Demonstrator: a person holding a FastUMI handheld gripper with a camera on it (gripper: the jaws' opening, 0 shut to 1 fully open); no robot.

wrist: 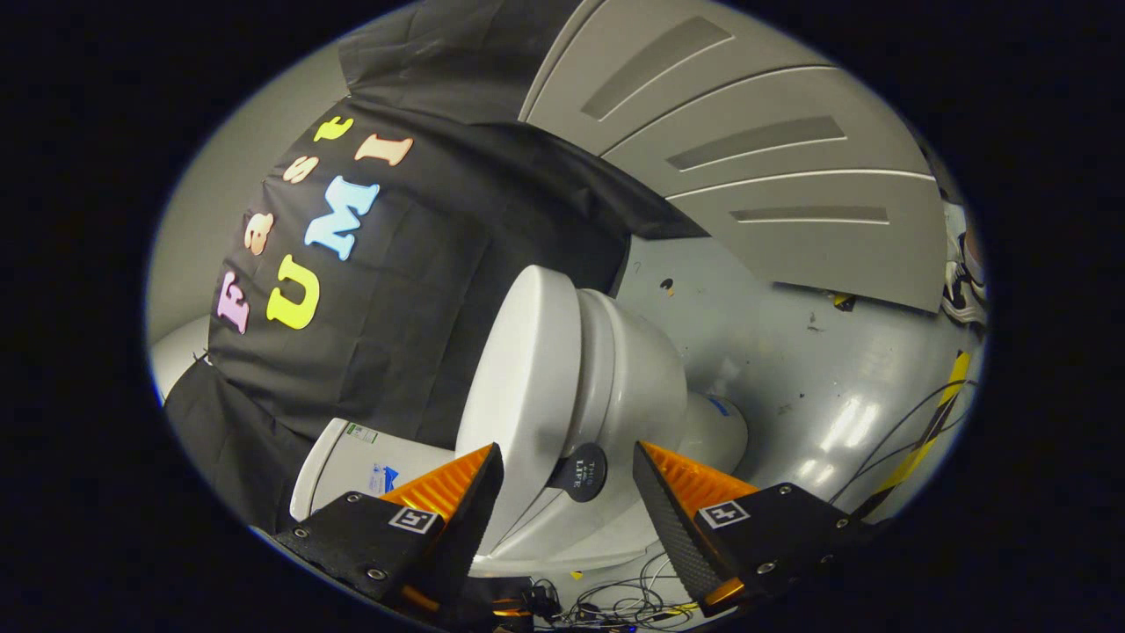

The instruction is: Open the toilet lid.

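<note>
Two fingers (457, 492) of gripper (569, 475) apart, flanking toilet lid (518, 378).

Scene is evenly lit from overhead; exposure is moderate. Streaky glare is seen on the glossy grey floor (844, 422). Soft highlights are carried by the white toilet lid (518, 387), with its underside left shaded. The black cloth wall (413, 290) is rendered dark, with folds barely resolved. Strong fisheye bending is seen in the wall panels (773, 176) toward the rim. The gripper (569, 475), its fingers spread apart, is slightly soft. Motion blur is minimal.
</note>
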